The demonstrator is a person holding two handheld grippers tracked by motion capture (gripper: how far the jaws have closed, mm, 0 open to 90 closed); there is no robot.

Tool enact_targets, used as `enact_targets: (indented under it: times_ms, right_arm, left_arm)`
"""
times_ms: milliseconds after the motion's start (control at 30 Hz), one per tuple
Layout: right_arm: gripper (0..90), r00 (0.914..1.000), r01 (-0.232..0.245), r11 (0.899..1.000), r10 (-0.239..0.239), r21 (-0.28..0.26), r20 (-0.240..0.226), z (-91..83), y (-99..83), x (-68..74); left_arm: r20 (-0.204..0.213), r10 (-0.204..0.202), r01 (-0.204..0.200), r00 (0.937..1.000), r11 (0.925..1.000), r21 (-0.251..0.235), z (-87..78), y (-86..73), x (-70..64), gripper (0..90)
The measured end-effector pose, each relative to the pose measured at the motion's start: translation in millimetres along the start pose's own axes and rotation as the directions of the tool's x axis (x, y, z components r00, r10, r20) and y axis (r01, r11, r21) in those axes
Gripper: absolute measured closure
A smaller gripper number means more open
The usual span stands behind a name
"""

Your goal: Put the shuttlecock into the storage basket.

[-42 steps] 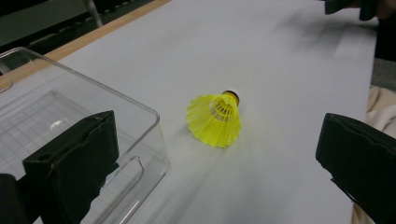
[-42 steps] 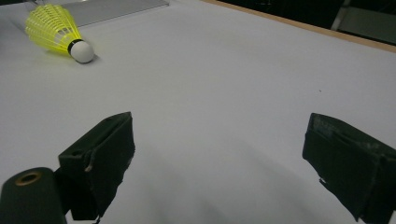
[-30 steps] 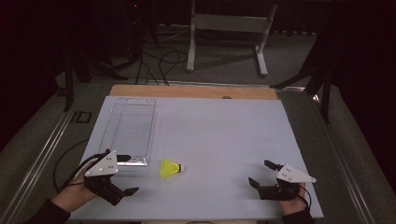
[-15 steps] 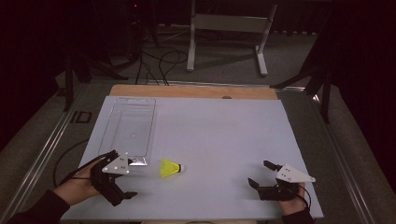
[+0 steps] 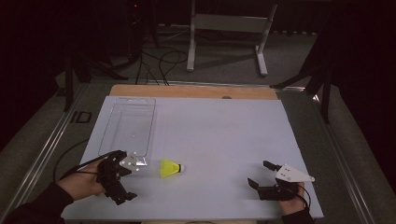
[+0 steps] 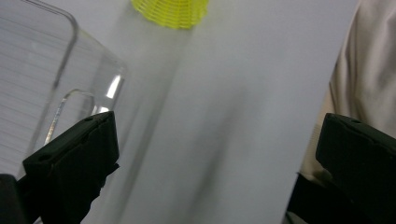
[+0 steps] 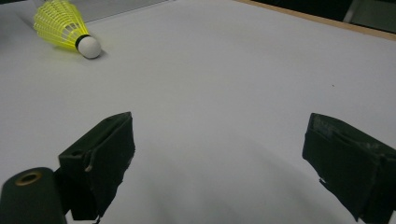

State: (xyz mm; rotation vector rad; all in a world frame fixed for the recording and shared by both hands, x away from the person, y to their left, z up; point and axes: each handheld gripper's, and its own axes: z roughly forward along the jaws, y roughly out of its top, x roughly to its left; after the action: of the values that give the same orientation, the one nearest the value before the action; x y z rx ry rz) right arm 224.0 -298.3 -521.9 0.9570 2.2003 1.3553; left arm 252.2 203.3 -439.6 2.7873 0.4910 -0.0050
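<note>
A yellow shuttlecock (image 5: 170,168) with a white cork tip lies on its side on the white table top (image 5: 224,130), cork pointing right. My left gripper (image 5: 127,176) is open just left of it, rolled on its side, and holds nothing. In the left gripper view the shuttlecock's yellow skirt (image 6: 170,9) sits at the top edge, ahead of the open left gripper (image 6: 215,154). My right gripper (image 5: 260,173) rests open near the front right, well apart from the shuttlecock. In the right gripper view the shuttlecock (image 7: 65,28) lies far off at the upper left of the open right gripper (image 7: 219,154).
A clear plastic tray (image 5: 128,126) lies at the left of the table, its near corner (image 6: 70,84) beside my left jaw. A wooden strip (image 5: 196,91) edges the far side. Stands and cables fill the dark floor beyond. Beige cloth (image 6: 369,70) hangs past the table's front edge.
My left gripper has moved right toward the shuttlecock and rolled onto its side, close to the tray's near corner. The right gripper and the shuttlecock have stayed put.
</note>
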Motion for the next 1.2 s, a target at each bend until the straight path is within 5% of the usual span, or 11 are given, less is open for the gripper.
enact_targets:
  times_ms: [267,433,600,900,1200]
  right_arm:
    - [9.2,1.0,-0.007,1.0,0.007,0.003,-0.001,0.2,-0.3,-0.1]
    - [9.3,1.0,-0.005,1.0,0.005,0.002,-0.001,0.1,-0.2,-0.1]
    - [9.2,1.0,-0.004,1.0,0.004,0.002,0.0,0.1,-0.2,-0.1]
    - [9.3,1.0,-0.008,1.0,0.008,0.0,-0.002,0.1,-0.3,-0.2]
    - [9.2,0.9999,-0.012,1.0,0.012,-0.002,-0.007,-0.4,-0.1,-0.3]
  left_arm:
    - [0.037,-0.076,0.073,0.9964,0.993,0.093,0.6,12.7,2.9,0.2]
    - [0.037,-0.083,0.078,0.9959,0.9903,0.115,1.2,19.0,3.4,0.2]
    - [0.08,-0.1,0.091,0.9918,0.9896,0.112,0.2,30.0,4.8,0.1]
    - [0.068,-0.062,0.058,0.9957,0.996,0.068,-8.4,50.9,5.4,0.2]
    - [0.1,-0.023,0.017,0.9947,0.998,0.061,-10.6,71.8,7.4,0.2]
